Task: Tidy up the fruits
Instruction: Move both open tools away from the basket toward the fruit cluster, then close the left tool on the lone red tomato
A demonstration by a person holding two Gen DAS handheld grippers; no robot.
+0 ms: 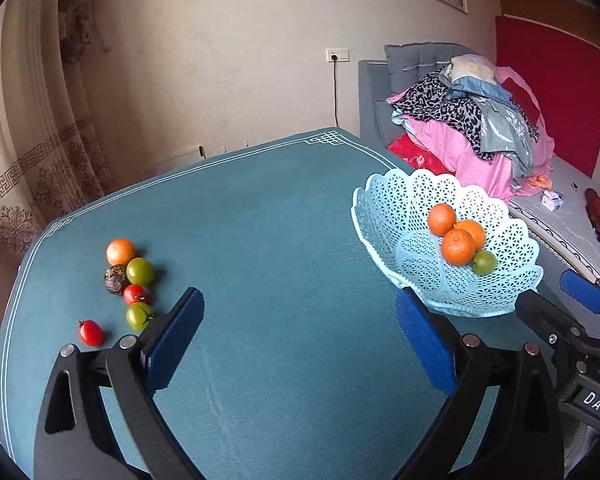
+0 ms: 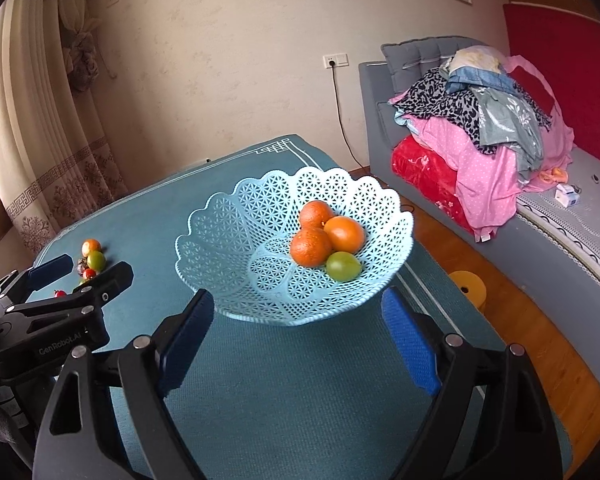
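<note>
The left gripper (image 1: pixel 300 316) is standing wide apart and empty above the teal tablecloth (image 1: pixel 260 220). The right gripper (image 2: pixel 298 320) is also spread, gripping nothing, just before the light blue basket (image 2: pixel 228 232). Three oranges (image 2: pixel 345 234) and one green fruit (image 2: pixel 343 266) are lying inside it. Six loose fruits (image 1: pixel 140 272) are waiting on the cloth, well apart from the basket.

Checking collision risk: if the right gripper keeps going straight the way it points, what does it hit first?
Most likely the light-blue basket. The right gripper is open and empty, and the basket's near rim sits dead ahead between the fingers. Depth is unclear; a low path might touch the tablecloth first.
</note>
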